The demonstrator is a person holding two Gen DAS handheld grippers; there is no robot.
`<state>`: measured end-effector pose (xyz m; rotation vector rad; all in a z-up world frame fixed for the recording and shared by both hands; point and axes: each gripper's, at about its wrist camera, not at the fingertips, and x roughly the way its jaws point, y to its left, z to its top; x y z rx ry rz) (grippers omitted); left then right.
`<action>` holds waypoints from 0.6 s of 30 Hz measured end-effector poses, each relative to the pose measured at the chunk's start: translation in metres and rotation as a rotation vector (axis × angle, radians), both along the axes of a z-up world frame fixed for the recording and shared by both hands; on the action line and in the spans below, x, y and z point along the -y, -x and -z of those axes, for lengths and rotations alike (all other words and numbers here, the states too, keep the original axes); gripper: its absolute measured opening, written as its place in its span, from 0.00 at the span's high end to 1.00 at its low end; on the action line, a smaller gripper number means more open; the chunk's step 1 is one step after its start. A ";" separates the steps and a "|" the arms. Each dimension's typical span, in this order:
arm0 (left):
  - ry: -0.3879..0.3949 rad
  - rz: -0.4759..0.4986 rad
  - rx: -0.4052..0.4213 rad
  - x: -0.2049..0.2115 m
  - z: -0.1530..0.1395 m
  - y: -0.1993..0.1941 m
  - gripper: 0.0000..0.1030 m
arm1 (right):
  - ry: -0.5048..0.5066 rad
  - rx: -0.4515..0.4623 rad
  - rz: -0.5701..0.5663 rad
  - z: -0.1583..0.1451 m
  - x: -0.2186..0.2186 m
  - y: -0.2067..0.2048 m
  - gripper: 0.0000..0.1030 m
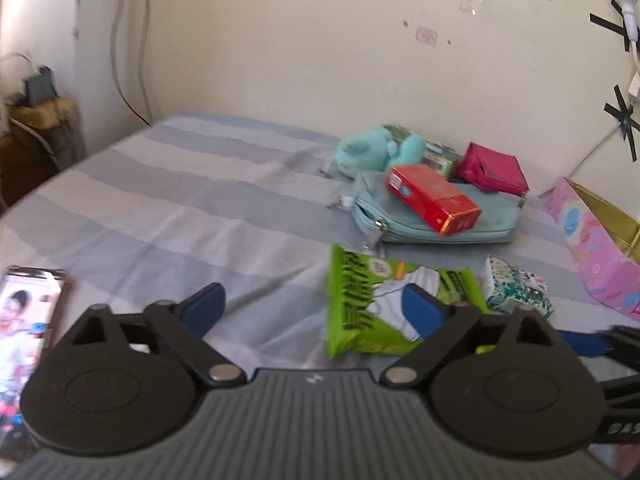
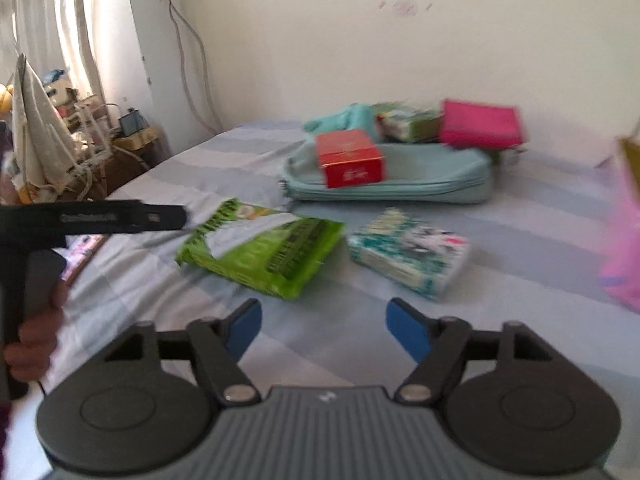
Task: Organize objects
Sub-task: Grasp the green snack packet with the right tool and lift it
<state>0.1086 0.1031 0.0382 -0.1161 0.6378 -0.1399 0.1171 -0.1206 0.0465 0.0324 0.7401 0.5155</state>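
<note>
Both claws are released and empty: my left gripper (image 1: 314, 306) hangs with its blue pads spread just short of the crinkly lime-green plastic wipes packet (image 1: 384, 304), and my right gripper (image 2: 324, 330) hovers wide open over the grey-and-blue striped bedsheet (image 2: 328, 344).

Ahead of me the clutter is still scattered. A small teal-and-white patterned tissue pack (image 2: 408, 254) lies just beside the green packet. Farther back, a red cardboard box (image 2: 350, 158) rests on a flat pale-blue zippered fabric pouch (image 2: 436, 182), with a magenta fabric wallet (image 2: 480, 124) and a mint plush toy (image 1: 366, 152) behind it. A pink patterned gift bag (image 1: 592, 248) stands open at the right.

I judge sorting has barely begun; this looks like the approach to a first pick. Next I'd ease the left gripper forward over the packet's near edge and close gently, since the soft wrapper may buckle or slip.
</note>
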 end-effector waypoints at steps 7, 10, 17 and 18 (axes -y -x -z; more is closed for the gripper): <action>0.091 0.044 -0.087 0.006 0.026 -0.030 0.15 | 0.045 0.016 -0.097 0.023 -0.037 -0.030 0.22; 0.123 0.087 -0.070 0.010 0.025 -0.025 0.38 | 0.072 0.062 -0.145 0.023 -0.049 -0.025 0.41; 0.163 0.153 -0.076 0.029 0.007 0.002 0.43 | 0.061 0.160 -0.122 0.008 -0.024 0.015 0.47; 0.161 0.165 -0.068 0.035 0.002 0.005 0.43 | 0.059 0.174 -0.114 0.006 -0.020 0.018 0.47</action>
